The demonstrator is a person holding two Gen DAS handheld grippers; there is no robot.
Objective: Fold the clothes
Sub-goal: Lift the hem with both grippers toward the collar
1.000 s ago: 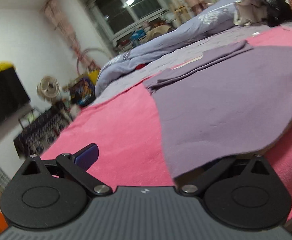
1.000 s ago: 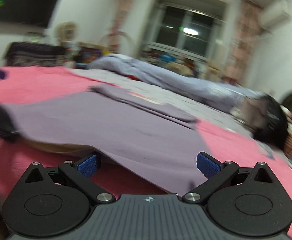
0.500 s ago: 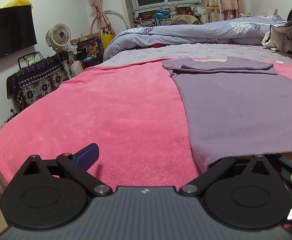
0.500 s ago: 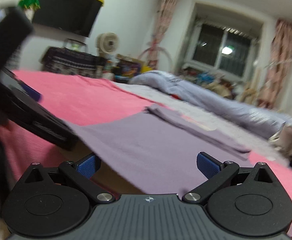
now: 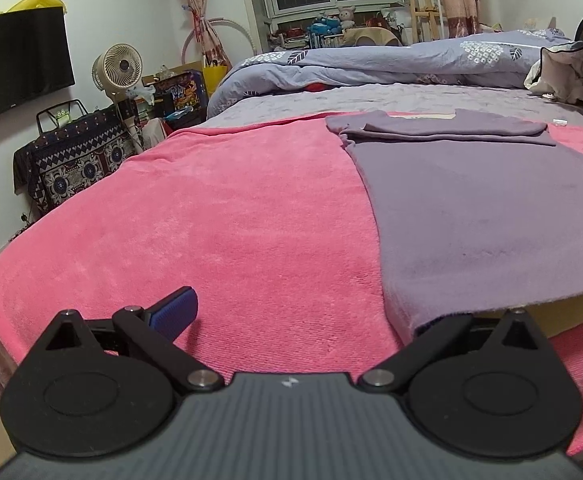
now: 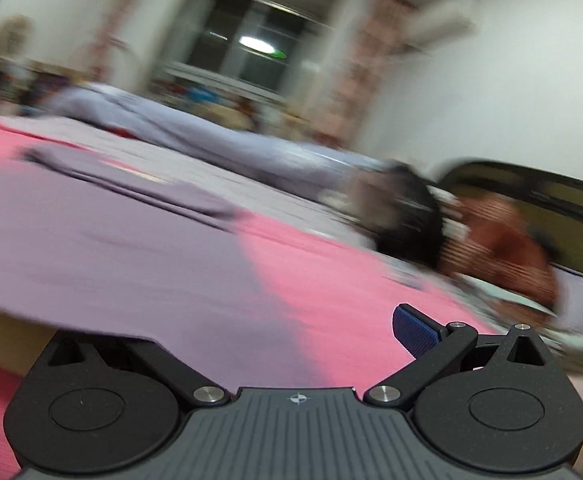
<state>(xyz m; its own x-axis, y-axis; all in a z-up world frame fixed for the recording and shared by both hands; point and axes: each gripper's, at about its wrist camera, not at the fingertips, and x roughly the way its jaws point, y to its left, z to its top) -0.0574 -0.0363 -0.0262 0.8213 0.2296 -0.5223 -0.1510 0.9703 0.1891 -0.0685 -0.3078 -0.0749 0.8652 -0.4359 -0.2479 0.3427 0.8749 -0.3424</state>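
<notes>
Two hand-held grippers are in my hands, both low at the near edge of the bed. My left hand-held gripper (image 5: 291,312) has its fingers spread wide: the blue pad (image 5: 173,312) of one finger hovers over the pink blanket (image 5: 219,216), while the other finger is hidden under the near hem of the purple garment (image 5: 479,216), so that corner drapes over it. The garment lies flat on the pink blanket, its sleeves already folded across the far end near the collar; the near hem is lifted a little and shows a pale underside. Beyond it, a rumpled grey-blue duvet (image 5: 371,64) stretches across the bed under the window.

My right hand-held gripper (image 6: 291,328) is also spread wide. One blue pad (image 6: 413,330) hangs above the pink blanket (image 6: 331,276); the opposite finger sits beneath the other near corner of the purple garment (image 6: 111,248). That view is smeared by motion blur, so finer details are not readable.
</notes>
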